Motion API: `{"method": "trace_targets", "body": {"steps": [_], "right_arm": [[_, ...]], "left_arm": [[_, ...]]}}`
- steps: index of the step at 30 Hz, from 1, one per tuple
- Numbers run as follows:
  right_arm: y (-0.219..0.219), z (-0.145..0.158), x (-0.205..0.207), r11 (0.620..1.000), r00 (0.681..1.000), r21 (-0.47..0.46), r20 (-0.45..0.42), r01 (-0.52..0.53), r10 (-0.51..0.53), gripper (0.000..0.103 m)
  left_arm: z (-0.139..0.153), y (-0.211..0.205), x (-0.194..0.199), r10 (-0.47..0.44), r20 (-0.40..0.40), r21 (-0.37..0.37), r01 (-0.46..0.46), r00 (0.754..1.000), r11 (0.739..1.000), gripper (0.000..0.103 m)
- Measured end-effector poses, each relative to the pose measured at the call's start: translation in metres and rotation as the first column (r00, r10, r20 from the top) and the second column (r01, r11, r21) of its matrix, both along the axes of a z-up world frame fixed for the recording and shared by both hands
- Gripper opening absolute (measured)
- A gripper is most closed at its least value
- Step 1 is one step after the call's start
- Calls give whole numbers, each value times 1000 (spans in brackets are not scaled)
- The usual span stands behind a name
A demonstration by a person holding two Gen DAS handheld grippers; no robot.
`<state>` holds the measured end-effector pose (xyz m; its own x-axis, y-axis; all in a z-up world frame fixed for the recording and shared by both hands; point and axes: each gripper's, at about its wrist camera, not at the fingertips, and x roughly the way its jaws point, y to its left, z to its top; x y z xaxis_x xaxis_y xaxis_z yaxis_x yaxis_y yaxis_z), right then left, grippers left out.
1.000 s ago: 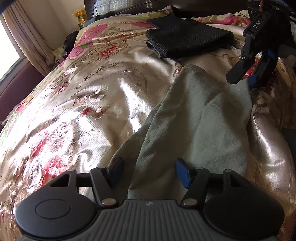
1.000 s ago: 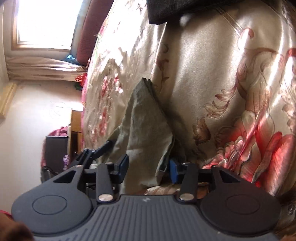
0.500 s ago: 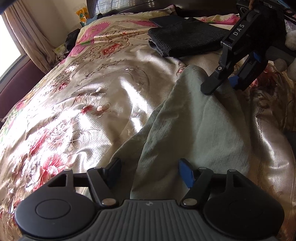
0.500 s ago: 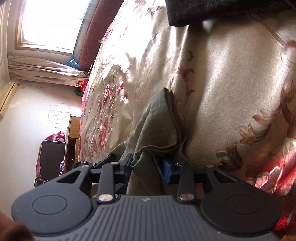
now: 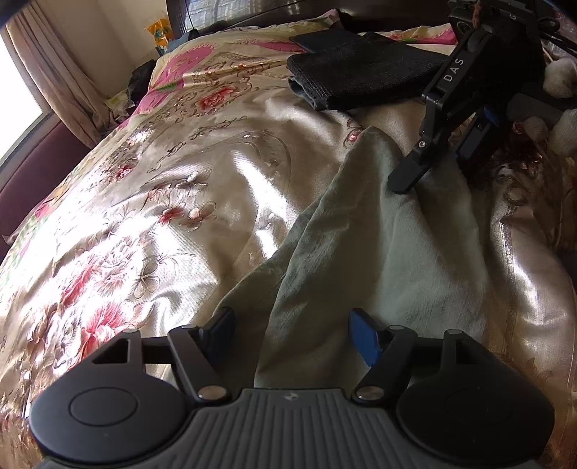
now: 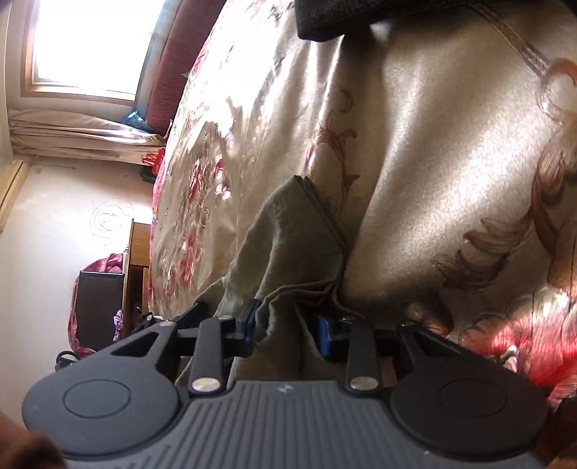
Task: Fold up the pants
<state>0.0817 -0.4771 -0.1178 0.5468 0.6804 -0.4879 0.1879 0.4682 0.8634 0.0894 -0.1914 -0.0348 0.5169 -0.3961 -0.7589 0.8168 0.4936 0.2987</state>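
Grey-green pants lie partly folded on a floral satin bedspread. My left gripper is open, its blue-padded fingers straddling the near end of the pants. My right gripper comes down from the upper right onto the far end of the pants. In the right wrist view the right gripper is open, with bunched pants cloth between its fingers; the pads stand apart from the cloth.
A folded black garment lies on the bed beyond the pants, also in the right wrist view. A window with curtains and dark furniture stand beside the bed. White plush items lie at far right.
My right gripper moved left along the far end of the pants and its fingers narrowed around bunched cloth, then opened slightly. My left gripper stayed open at the near end.
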Motion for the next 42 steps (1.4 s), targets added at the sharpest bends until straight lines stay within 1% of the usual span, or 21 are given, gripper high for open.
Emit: {"method": "trace_targets", "body": {"steps": [2,5,6,8,9,11,13,14,17,19,21,22,24,28,29,31,34,36,38,40,42], "right_arm": [[-6,9,-12,999,1000,-31,12,14,-14,32],[-15,23,-36,992,998,-102,-1,67,-68,34],[-17,26,-42,991,996,-107,-1,86,-87,34],[-18,32,-53,989,996,-113,-8,92,-93,39],[-17,35,-56,989,997,-128,-12,80,-82,39],[-13,37,-53,980,998,-198,-56,29,-40,32],[-6,34,-43,959,994,-276,-110,-56,26,29],[-6,33,-42,959,993,-277,-117,-62,31,29],[-15,27,-41,977,989,-208,-142,-54,25,31],[-20,21,-41,989,989,-147,-149,-21,-2,38],[-19,13,-39,999,993,-44,-115,6,-11,39],[-18,8,-36,1000,993,-6,-111,29,-30,34],[-12,-2,-27,999,994,6,-95,54,-53,33],[-6,-14,-27,984,990,109,-36,143,-139,31],[-5,-12,-30,983,988,94,-19,156,-155,20],[1,-11,-34,981,983,61,-4,182,-182,7],[10,-18,-34,965,969,88,5,247,-248,6],[12,-20,-33,957,962,107,7,271,-274,6],[6,-15,-40,931,942,171,34,322,-333,5],[-5,-1,-61,874,891,269,101,404,-443,5],[-12,16,-80,852,852,268,158,450,-499,5]], "left_arm": [[-1,1,1,0,-3,-5,0,1000,1000,84],[-2,2,2,4,0,-9,-4,1000,1000,87],[-2,2,2,6,-3,-11,-6,1000,1000,87],[-2,3,2,10,-4,-14,-10,1000,1000,88],[-2,3,2,8,-1,-13,-8,1000,1000,88],[-2,2,1,5,4,-11,-5,1000,1000,88],[-2,2,1,5,5,-11,-5,1000,1000,88],[-2,3,1,8,4,-13,-8,1000,1000,88],[-3,4,0,8,10,-18,-8,1000,1000,88],[-4,4,0,9,9,-21,-8,1000,1000,88],[-3,4,1,11,2,-23,-11,1000,1000,88],[-3,4,2,12,-1,-24,-12,1000,1000,88],[-4,4,2,9,-2,-22,-9,1000,1000,89],[-3,3,3,9,-6,-18,-9,1000,1000,89],[-3,2,3,13,-8,-19,-13,1000,1000,89],[-2,1,4,23,-16,-24,-23,1000,999,89],[-1,-5,1,22,-17,-23,-23,1000,999,88],[0,-9,-4,8,11,-6,-8,1000,1000,88],[4,-12,-9,-5,26,6,5,1000,1000,88],[11,-15,-12,-16,20,-8,16,1000,1000,88],[21,-26,-18,-36,46,-50,39,998,998,88]]}}
